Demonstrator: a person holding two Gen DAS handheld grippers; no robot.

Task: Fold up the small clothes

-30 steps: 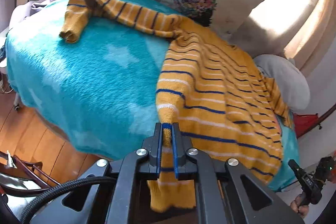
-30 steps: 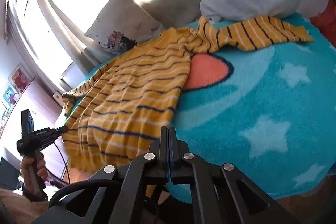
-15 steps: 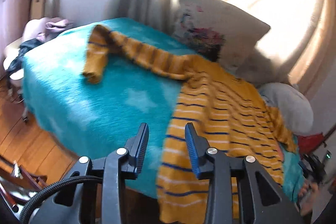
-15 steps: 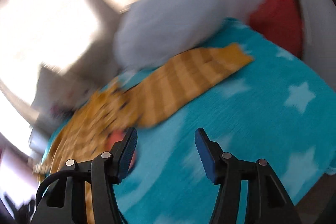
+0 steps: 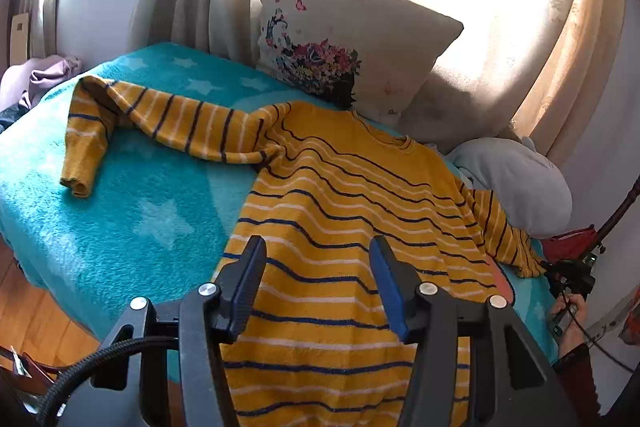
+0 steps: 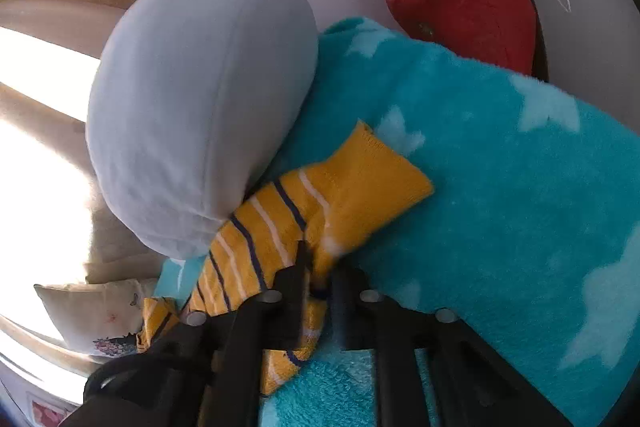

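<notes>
Ahead of our left fingers, the fluffy teal star-patterned blanket (image 5: 120, 227) carries the mustard-yellow knit sweater with navy and white stripes (image 5: 340, 211), spread flat, its hem passing under our fingers. Beyond it leans a cream floral-print pillow (image 5: 344, 39), with a pale grey rounded cushion (image 6: 200, 99) nearby. Our left gripper (image 5: 318, 291) stands with fingers wide apart, holding nothing. Our right gripper (image 6: 320, 267) has its fingers closing around the sweater's sleeve cuff (image 6: 360, 183); whether they pinch it, we cannot tell.
</notes>
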